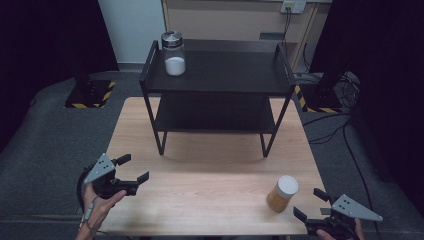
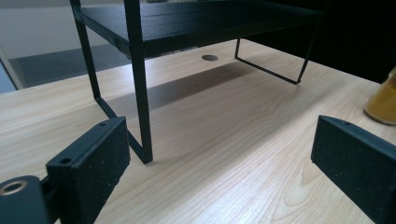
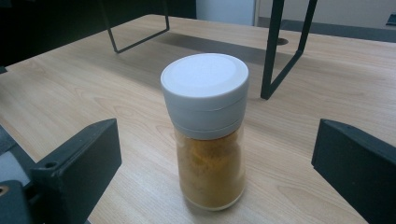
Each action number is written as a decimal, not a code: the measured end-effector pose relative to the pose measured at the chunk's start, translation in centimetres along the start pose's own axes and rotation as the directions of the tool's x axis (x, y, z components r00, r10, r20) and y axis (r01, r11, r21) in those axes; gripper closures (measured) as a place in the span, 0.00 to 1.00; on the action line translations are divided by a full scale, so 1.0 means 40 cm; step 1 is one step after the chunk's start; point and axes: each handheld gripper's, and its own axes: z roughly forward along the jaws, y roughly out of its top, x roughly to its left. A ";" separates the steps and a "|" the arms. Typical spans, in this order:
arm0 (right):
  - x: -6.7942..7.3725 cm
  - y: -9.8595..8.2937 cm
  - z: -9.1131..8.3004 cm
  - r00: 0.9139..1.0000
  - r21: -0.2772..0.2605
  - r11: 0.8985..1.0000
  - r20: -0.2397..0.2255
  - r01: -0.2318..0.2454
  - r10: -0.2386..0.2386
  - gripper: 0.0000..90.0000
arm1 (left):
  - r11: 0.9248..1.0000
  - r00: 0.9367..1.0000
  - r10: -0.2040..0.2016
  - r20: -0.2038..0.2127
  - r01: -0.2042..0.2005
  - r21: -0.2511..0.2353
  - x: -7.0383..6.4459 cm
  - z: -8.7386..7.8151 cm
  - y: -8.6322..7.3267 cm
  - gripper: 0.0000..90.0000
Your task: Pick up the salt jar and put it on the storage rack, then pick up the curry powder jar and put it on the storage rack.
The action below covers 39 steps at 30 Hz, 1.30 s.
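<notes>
Two grippers, both with jaws spread and empty, right gripper [image 1: 312,206] just behind spice jar [image 1: 282,193] upright on table [image 1: 210,170], left gripper [image 1: 131,172] well apart, rack [image 1: 217,75] beyond.

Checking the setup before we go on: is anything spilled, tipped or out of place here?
Nothing stands out. The glass jar of orange powder with a white cap stands upright on the light wooden table, between the open right gripper jaws. The glass jar of white powder stands upright on the black metal shelf. No spills visible.
</notes>
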 end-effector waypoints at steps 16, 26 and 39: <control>0.002 0.000 -0.001 1.000 0.000 1.000 0.008 -0.002 0.002 0.02 | 1.000 1.000 0.028 0.014 -0.028 0.012 -0.008 0.010 0.005 0.03; 0.003 0.001 0.001 1.000 0.000 1.000 0.008 -0.001 0.001 0.02 | 0.999 0.999 0.031 0.027 -0.032 0.006 -0.007 0.010 0.003 0.03; -0.001 -0.003 -0.010 1.000 -0.029 0.999 -0.004 0.019 -0.019 0.02 | 1.000 0.999 0.014 0.044 -0.014 -0.003 -0.002 0.010 0.000 0.01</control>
